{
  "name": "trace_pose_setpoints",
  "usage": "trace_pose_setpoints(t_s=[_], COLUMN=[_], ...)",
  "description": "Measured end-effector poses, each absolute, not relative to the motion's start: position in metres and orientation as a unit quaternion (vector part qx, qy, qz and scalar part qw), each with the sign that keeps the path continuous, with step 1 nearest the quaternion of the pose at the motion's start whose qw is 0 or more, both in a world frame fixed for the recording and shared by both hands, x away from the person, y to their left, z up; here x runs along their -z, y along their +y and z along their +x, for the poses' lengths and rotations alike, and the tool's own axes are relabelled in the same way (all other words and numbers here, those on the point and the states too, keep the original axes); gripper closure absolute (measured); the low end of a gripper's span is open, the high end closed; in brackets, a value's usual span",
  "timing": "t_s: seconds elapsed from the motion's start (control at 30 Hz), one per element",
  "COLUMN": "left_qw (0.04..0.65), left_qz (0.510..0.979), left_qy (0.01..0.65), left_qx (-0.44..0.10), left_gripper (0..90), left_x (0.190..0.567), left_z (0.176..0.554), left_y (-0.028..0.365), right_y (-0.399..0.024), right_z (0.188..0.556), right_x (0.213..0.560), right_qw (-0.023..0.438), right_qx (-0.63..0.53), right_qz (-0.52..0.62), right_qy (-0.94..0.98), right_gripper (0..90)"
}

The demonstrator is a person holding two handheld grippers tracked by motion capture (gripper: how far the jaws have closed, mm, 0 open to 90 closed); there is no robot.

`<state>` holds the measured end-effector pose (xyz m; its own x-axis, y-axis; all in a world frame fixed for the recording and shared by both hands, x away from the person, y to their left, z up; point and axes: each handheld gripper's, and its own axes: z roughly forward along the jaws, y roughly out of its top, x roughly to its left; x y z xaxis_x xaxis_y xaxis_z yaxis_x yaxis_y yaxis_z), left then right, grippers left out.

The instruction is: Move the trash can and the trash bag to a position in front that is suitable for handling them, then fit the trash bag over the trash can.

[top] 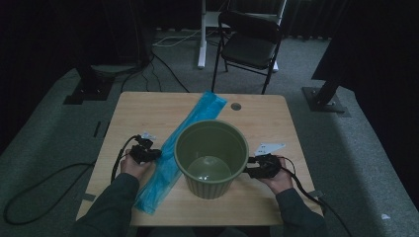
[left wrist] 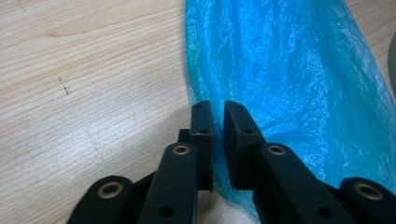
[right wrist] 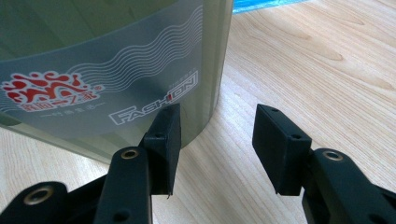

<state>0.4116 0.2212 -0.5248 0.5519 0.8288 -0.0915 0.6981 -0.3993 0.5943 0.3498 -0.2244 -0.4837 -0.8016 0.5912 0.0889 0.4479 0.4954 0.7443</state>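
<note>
A green ribbed plastic bin [top: 210, 190] stands upright near the table's front, with a printed label on its wall [right wrist: 116, 56]. A long blue plastic bag [top: 197, 116] lies flat diagonally to its left, partly under it. My left gripper [top: 157, 154] is at the bag's left edge. In the left gripper view my left gripper [left wrist: 217, 107] has its jaws almost together with a thin gap, and the edge of the bag [left wrist: 289, 70] runs between them. My right gripper [top: 249, 165] is low at the bin's right side. In the right gripper view my right gripper [right wrist: 217, 116] is open, one jaw against the bin's base.
The wooden table [top: 143, 108] has a round cable hole [top: 235, 106] at the back. Behind the table stands a black folding chair [top: 249, 44] on grey carpet. Cables trail from both grippers off the table's sides.
</note>
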Motion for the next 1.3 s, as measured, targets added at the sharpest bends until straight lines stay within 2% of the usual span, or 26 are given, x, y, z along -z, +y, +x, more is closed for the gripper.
trace_pose_setpoints(t_s=[0.23, 0.5, 1.0, 1.03, 1.07, 1.1, 1.17, 1.3], left_qw=[0.283, 0.278, 0.27, 0.271, 0.277, 0.281, 0.291, 0.309], left_qz=[0.84, 0.838, 0.851, 0.85, 0.849, 0.847, 0.841, 0.831], left_qy=[0.448, 0.455, 0.438, 0.44, 0.439, 0.439, 0.442, 0.446], left_qx=[-0.115, -0.115, -0.102, -0.102, -0.1, -0.103, -0.111, -0.121], left_gripper=[88.3, 88.3, 88.2, 85.8, 80.7, 71.4, 63.9, 59.3], left_x=[0.523, 0.522, 0.52, 0.52, 0.52, 0.519, 0.516, 0.511], left_z=[0.406, 0.395, 0.381, 0.381, 0.381, 0.381, 0.381, 0.381], left_y=[0.227, 0.241, 0.24, 0.24, 0.24, 0.24, 0.24, 0.242], right_y=[-0.225, -0.228, -0.228, -0.228, -0.228, -0.228, -0.228, -0.229], right_z=[0.35, 0.352, 0.354, 0.354, 0.354, 0.354, 0.354, 0.355], right_x=[0.484, 0.483, 0.483, 0.483, 0.483, 0.484, 0.483, 0.484], right_qw=[0.087, 0.088, 0.091, 0.091, 0.091, 0.091, 0.092, 0.092], right_qx=[-0.399, -0.403, -0.406, -0.406, -0.405, -0.405, -0.405, -0.404], right_qz=[0.302, 0.306, 0.307, 0.308, 0.308, 0.308, 0.307, 0.309], right_qy=[0.861, 0.858, 0.856, 0.856, 0.856, 0.856, 0.857, 0.856], right_gripper=[51.4, 51.6, 51.6, 51.6, 51.6, 51.6, 51.6, 51.6])
